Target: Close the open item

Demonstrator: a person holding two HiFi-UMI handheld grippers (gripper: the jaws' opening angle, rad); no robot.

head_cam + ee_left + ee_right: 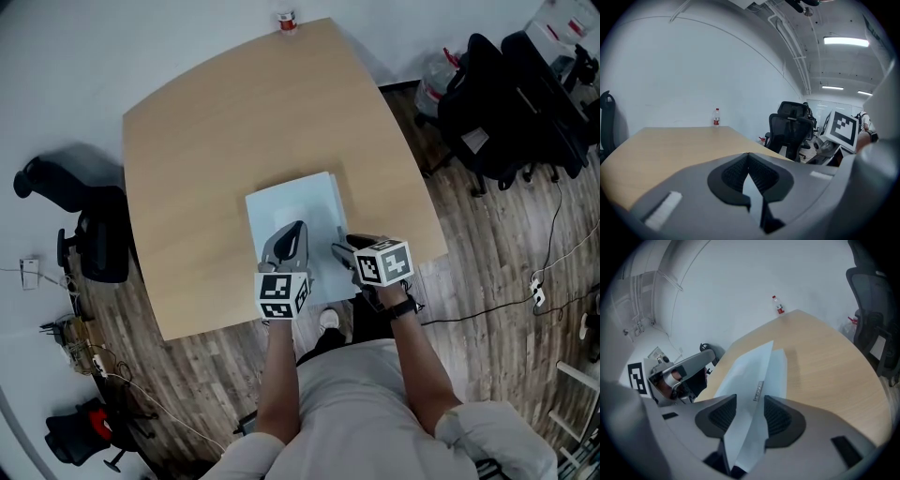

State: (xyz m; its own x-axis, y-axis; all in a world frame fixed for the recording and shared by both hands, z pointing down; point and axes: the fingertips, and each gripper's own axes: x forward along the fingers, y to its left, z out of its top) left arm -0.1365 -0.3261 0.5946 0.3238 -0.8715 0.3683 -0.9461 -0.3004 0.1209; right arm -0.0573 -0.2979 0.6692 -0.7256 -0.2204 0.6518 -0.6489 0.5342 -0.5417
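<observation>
L gripper [297, 229] jaws shut, empty, over white laptop [291, 200] lying near worktop [206, 141] front edge; R gripper [342, 249] jaws wide apart, laptop betw. them, not pinched.

No readable text, red bottle label [716, 120] too small to make out

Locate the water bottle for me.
In the head view the water bottle stands at the far edge of the wooden table, top centre, well beyond the white folder; the left gripper view shows it upright against the wall.
</observation>
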